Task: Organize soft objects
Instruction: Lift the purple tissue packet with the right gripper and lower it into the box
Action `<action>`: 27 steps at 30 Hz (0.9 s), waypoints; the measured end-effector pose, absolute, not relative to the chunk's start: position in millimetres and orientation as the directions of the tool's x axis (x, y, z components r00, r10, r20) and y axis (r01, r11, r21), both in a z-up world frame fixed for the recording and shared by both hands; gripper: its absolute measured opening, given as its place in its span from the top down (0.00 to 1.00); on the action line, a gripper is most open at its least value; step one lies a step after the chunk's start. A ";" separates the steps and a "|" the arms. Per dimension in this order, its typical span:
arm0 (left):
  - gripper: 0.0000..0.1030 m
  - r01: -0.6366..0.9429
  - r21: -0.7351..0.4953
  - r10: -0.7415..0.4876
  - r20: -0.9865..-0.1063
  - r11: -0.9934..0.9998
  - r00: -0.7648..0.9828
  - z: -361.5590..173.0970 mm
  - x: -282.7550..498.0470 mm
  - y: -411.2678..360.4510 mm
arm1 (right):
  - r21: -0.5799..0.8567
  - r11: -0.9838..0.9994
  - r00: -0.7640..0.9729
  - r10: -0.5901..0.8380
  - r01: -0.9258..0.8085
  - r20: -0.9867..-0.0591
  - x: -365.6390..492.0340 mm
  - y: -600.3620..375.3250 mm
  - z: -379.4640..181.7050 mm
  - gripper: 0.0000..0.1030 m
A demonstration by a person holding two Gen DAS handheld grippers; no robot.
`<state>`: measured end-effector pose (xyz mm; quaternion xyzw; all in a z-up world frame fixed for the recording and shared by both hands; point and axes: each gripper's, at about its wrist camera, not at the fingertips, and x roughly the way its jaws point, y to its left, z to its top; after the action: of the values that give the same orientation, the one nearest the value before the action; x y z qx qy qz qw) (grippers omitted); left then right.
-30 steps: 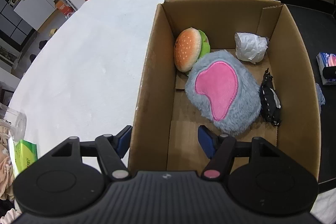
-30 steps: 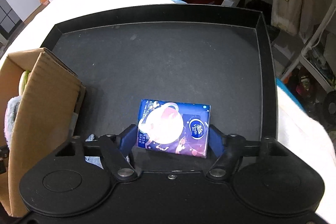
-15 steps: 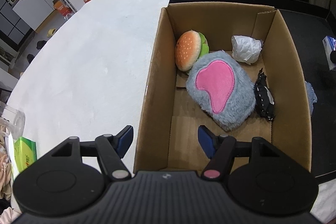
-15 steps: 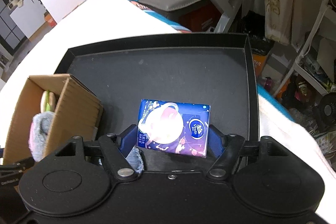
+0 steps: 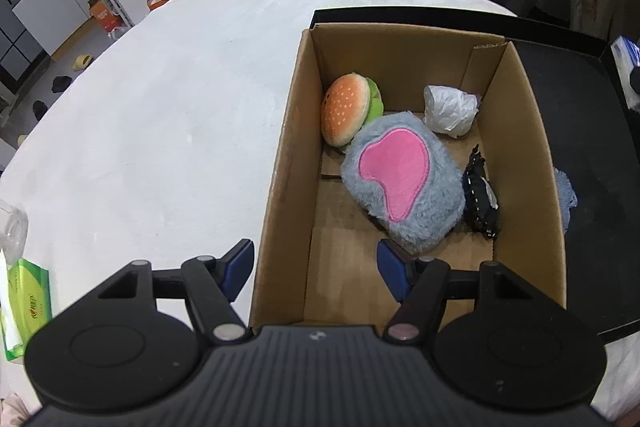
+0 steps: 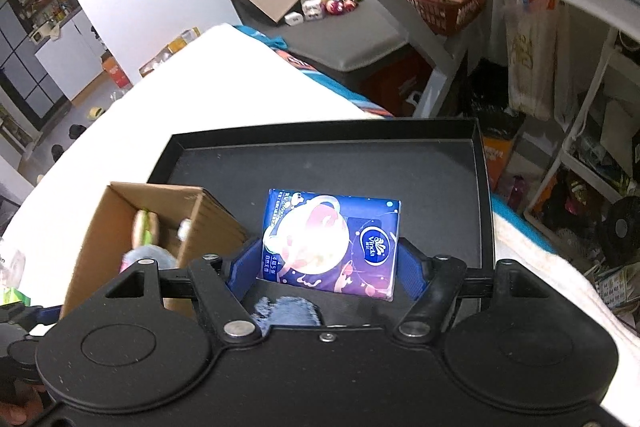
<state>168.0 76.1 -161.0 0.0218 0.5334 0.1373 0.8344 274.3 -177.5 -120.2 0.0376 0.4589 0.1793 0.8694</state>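
Observation:
My right gripper (image 6: pixel 330 267) is shut on a blue tissue pack (image 6: pixel 332 241) and holds it high above the black tray (image 6: pixel 482 163). A cardboard box (image 5: pixel 288 163) stands at the tray's left end; it also shows in the right wrist view (image 6: pixel 104 227). In the box lie a burger plush (image 5: pixel 346 113), a grey and pink plush (image 5: pixel 400 183), a white crumpled wad (image 5: pixel 450 109) and a small black item (image 5: pixel 480 199). My left gripper (image 5: pixel 316 267) is open and empty, its fingers astride the box's near left wall. A blue cloth (image 6: pixel 286 313) lies on the tray below the right gripper.
The white table (image 5: pixel 160 99) spreads left of the box. A green tissue pack (image 5: pixel 28 303) and a clear container (image 5: pixel 12 227) lie at its near left edge. Shelves, a red basket (image 6: pixel 448 3) and clutter stand beyond the tray.
My right gripper has risen with the tissue pack, away from the tray. My left gripper has pulled back and up a little; the box looks smaller.

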 end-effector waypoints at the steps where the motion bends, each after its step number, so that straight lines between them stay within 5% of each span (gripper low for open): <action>1: 0.36 -0.206 0.179 0.249 -0.884 0.962 0.395 -160.6 167.6 76.9 | 0.227 0.933 0.519 0.346 -0.280 -0.781 273.3 -175.4 -117.4 0.33; 27: 0.41 -0.219 0.011 0.116 -0.873 0.976 0.474 -155.6 148.1 106.2 | 0.248 0.870 0.501 0.455 -0.426 -0.736 232.0 -96.7 -67.9 0.33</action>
<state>148.1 106.2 -155.6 -0.0508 0.5034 0.0977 0.8570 232.0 -96.7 -67.9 0.0171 0.4300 0.2542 0.8661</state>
